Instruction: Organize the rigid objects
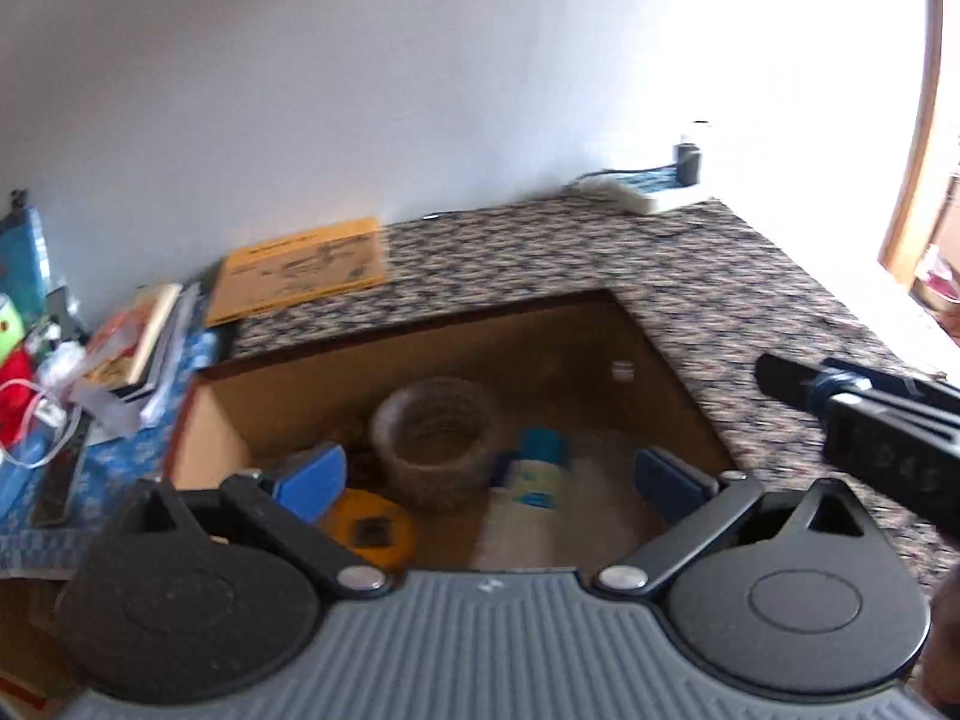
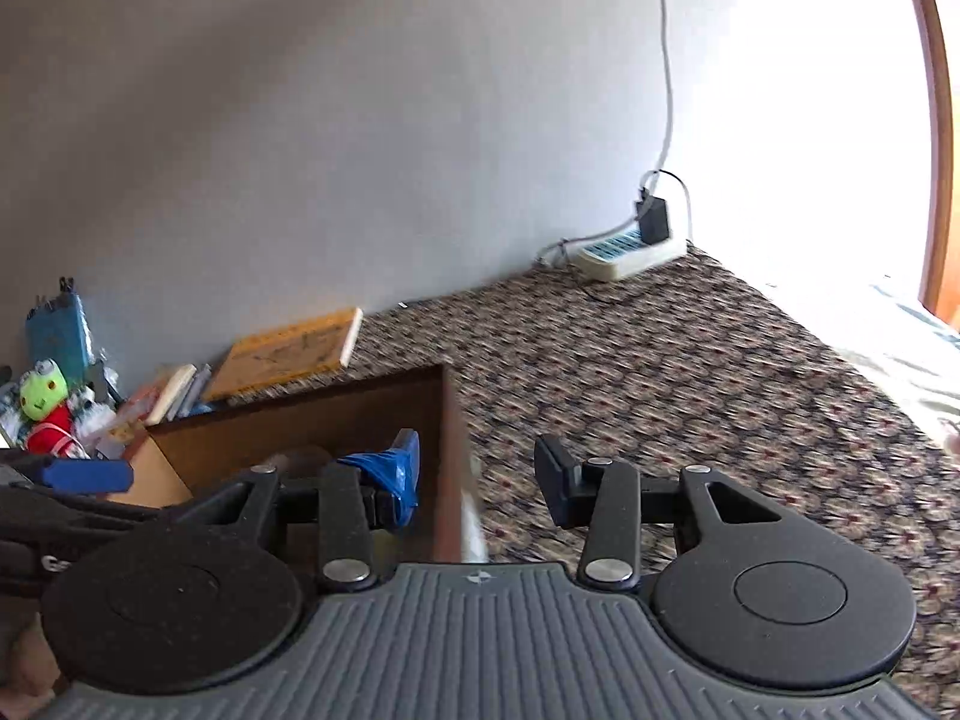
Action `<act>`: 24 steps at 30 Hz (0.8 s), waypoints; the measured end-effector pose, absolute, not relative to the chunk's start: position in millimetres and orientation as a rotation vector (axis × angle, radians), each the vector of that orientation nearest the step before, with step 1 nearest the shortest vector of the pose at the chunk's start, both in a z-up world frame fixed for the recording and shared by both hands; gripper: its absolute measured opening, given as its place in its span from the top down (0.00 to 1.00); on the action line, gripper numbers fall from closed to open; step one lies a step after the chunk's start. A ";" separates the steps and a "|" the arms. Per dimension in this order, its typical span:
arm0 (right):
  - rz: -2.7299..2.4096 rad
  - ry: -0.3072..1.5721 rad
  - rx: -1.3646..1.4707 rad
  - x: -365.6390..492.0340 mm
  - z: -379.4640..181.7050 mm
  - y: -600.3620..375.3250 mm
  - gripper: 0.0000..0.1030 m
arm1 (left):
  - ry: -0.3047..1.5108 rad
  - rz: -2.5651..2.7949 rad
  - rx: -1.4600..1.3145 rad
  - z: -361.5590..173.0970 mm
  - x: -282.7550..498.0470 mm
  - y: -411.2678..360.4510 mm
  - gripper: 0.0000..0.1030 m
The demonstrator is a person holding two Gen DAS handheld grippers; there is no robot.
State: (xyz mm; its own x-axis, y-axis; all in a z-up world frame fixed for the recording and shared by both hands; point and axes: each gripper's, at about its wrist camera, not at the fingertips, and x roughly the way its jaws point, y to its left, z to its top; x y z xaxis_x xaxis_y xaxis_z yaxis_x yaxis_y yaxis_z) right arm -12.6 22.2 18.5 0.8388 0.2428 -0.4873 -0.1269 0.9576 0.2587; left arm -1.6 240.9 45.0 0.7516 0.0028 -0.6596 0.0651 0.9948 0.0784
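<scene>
Both tools tilt downward, empty: left tool [image 1: 489, 474] spread wide above the open brown cardboard box [image 1: 222, 414], right tool [image 2: 480, 480] parted over patterned carpet [image 2: 690, 372].

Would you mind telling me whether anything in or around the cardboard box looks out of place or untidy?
Inside the cardboard box nothing looks spilled: a woven basket stands upright beside a lying white bottle and a yellow disc. The untidy spot is the heap of books, toys and plastic wrap against the wall.
</scene>
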 end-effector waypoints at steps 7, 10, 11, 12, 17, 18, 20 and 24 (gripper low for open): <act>0.136 0.671 0.250 -16.9 0.9 -46.5 0.75 | 0.744 -0.113 0.155 41.6 -22.2 158.1 0.01; 0.114 0.697 0.221 -17.0 -5.2 -66.1 0.75 | 0.785 -0.121 0.150 34.2 -21.1 130.6 0.01; 0.106 0.705 0.208 -17.5 -6.5 -71.2 0.75 | 0.799 -0.120 0.149 31.7 -19.8 122.6 0.01; 0.092 0.714 0.195 -17.2 -8.1 -77.1 0.75 | 0.813 -0.122 0.146 28.8 -18.6 114.8 0.01; 0.075 0.764 0.178 -18.2 -18.5 -103.1 0.75 | 0.876 -0.132 0.131 16.0 -19.1 79.4 0.01; 0.074 0.774 0.178 -18.8 -20.0 -106.2 0.76 | 0.886 -0.134 0.129 13.9 -18.8 74.5 0.01; 0.075 0.792 0.175 -19.2 -23.4 -109.9 0.76 | 0.903 -0.131 0.135 11.0 -18.6 67.3 0.01; 0.090 0.830 0.162 -19.3 -27.5 -108.4 0.76 | 0.929 -0.099 0.133 10.2 -15.6 62.0 0.01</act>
State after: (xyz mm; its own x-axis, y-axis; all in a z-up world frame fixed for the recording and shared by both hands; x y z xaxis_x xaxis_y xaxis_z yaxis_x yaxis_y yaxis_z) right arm -19.3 -108.4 -27.5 0.6723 0.1426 -0.7264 -0.0164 0.9839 0.1780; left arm -15.6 62.0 10.2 0.5952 -0.0279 -0.8031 0.1427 0.9872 0.0715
